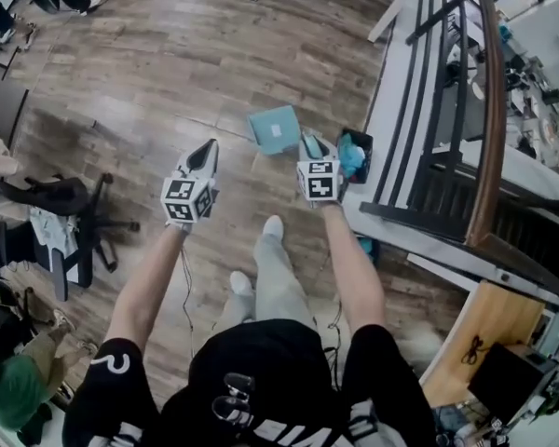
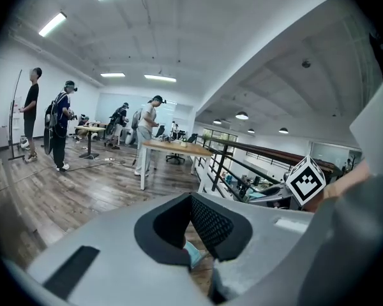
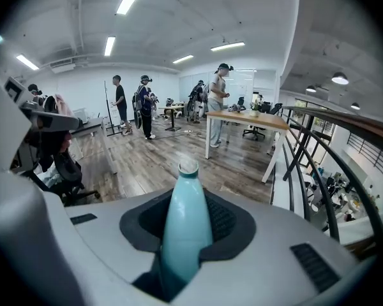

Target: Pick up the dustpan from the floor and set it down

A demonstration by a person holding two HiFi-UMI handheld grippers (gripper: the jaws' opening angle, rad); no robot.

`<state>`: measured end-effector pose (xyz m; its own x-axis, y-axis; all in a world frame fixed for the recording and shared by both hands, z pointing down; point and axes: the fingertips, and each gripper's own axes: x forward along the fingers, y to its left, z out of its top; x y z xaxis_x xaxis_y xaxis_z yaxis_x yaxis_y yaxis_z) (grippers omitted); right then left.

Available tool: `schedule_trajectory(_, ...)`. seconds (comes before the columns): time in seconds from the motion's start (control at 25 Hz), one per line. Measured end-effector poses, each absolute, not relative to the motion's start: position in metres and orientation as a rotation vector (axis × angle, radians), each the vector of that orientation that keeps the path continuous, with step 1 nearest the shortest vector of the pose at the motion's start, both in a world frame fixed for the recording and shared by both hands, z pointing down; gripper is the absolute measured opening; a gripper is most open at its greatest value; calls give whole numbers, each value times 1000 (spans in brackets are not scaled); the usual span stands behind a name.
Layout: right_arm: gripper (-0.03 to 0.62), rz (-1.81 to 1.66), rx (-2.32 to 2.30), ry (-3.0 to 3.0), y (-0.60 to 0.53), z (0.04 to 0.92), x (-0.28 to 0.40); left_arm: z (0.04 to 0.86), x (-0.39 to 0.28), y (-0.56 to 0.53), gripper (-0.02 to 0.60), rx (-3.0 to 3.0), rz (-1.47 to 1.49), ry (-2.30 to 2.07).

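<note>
A person looks steeply down past their own arms and feet (image 1: 273, 227) at a brown wood plank floor (image 1: 168, 63), holding a tool in each hand.

The dustpan (image 1: 275, 128) is pale teal plastic. Its pan is a flat, squarish tray with a small white label (image 1: 276, 130) near the middle. It is held up in the air over the floor, at the far end of the right hand-held gripper (image 1: 309, 145) and slightly to its left.

The right hand-held gripper is closed on the dustpan's handle (image 3: 185, 225). In the right gripper view the handle is smooth and rounded. It narrows as it runs away from the jaws and ends in a small pale ring. The dark padded jaws press against both sides of it.

The left hand-held gripper (image 1: 205, 153) is beside the right one, a little nearer the person and apart from the dustpan. Its jaws are apart with nothing between them. A sliver of teal shows beyond the gap.

Each tool carries a white cube with black square markers.

A black railing (image 1: 438, 110) runs along the right side of the floor. A black office chair (image 1: 84, 214) stands to the left. Far across the room several people (image 3: 216, 104) stand around a wooden table (image 3: 255, 117).
</note>
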<state>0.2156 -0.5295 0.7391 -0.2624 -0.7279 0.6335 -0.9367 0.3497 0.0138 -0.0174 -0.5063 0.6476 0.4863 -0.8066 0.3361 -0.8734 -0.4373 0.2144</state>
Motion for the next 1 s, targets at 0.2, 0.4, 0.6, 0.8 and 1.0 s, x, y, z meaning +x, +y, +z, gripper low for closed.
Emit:
schedule_trajectory(0.2, 93, 517, 1402, -2048, -558, 792, 216, 683, -14, -533, -5, 2331, 286, -1421)
schedule_trajectory(0.4, 92, 512, 1385, -2028, -580, 837, 213, 719, -15, -554, -5, 2320, 315, -1413)
schedule_trajectory(0.6, 94, 517, 1362, -2012, -575, 877, 216, 742, -12, -549, -5, 2274, 313, -1425)
schedule_trajectory(0.8, 94, 517, 1322, -1965, -573, 906, 216, 751, -12, -553, -5, 2252, 313, -1419)
schedule_trajectory(1.0, 95, 541, 1296, -1939, -560, 917, 216, 753, -11, -551, -5, 2241, 315, -1411)
